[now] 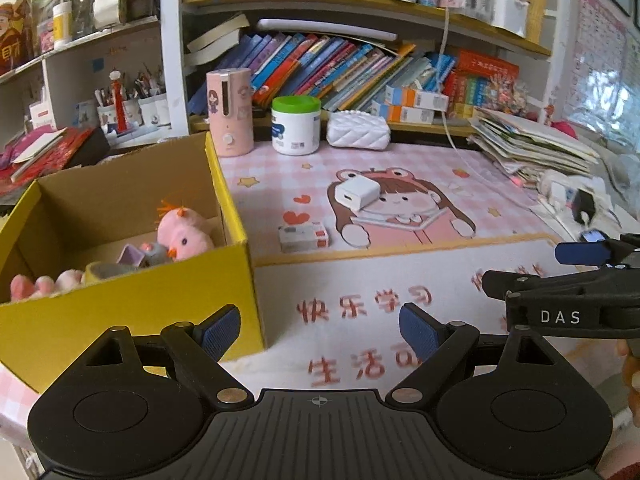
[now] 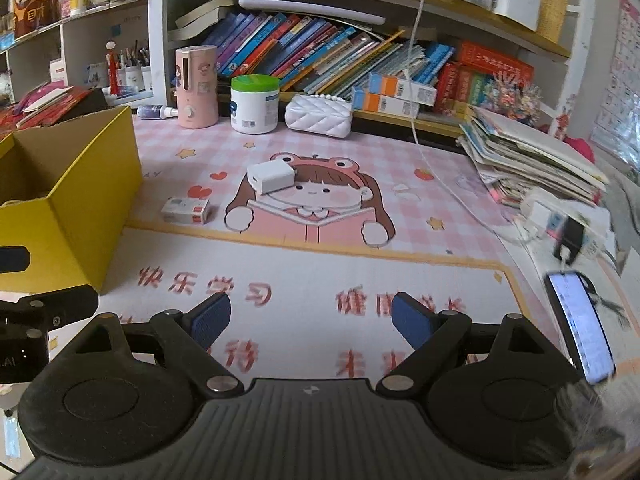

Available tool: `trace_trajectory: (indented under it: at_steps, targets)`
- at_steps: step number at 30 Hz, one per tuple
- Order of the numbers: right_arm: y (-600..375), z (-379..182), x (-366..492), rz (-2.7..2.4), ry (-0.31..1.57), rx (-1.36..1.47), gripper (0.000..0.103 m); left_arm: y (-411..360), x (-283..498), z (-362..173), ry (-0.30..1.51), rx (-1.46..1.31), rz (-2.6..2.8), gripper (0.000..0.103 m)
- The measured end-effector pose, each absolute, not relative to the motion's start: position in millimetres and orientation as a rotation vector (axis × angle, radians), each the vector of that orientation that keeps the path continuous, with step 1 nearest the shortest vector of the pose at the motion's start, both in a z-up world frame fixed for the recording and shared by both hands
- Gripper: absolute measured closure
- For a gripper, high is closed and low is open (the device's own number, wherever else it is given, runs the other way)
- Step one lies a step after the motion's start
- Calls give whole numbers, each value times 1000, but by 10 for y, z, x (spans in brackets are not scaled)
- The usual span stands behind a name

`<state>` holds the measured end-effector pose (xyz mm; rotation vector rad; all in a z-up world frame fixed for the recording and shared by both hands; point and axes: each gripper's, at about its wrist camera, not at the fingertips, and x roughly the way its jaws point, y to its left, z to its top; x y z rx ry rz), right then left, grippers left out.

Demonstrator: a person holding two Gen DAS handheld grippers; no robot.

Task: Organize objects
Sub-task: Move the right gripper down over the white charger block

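A yellow cardboard box stands at the left of the pink desk mat; it also shows in the right wrist view. Inside lie a pink plush chick, a small grey toy and other soft toys. A white charger cube and a small white and red box lie on the mat. My left gripper is open and empty above the mat beside the box. My right gripper is open and empty; it also shows in the left wrist view.
A pink humidifier, a green-lidded tub and a white quilted purse stand at the back. Bookshelves rise behind. A stack of booklets, a power strip with a plug and a phone lie right.
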<state>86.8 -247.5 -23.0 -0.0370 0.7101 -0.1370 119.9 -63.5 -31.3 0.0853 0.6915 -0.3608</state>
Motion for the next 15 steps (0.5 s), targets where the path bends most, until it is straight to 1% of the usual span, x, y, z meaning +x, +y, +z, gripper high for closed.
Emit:
trace_trajectory:
  at_steps: [7, 9, 15]
  targets:
    - [-2733, -240, 1233, -60, 711, -46, 16, -862, 1383, -319, 700, 78, -286, 14]
    - [-2806, -254, 1326, -39, 714, -43, 16, -914, 1411, -326, 707, 75, -265, 11]
    - [-2954, -316, 1569, 29, 726, -46, 16, -1051, 1473, -345, 710, 75, -194, 10]
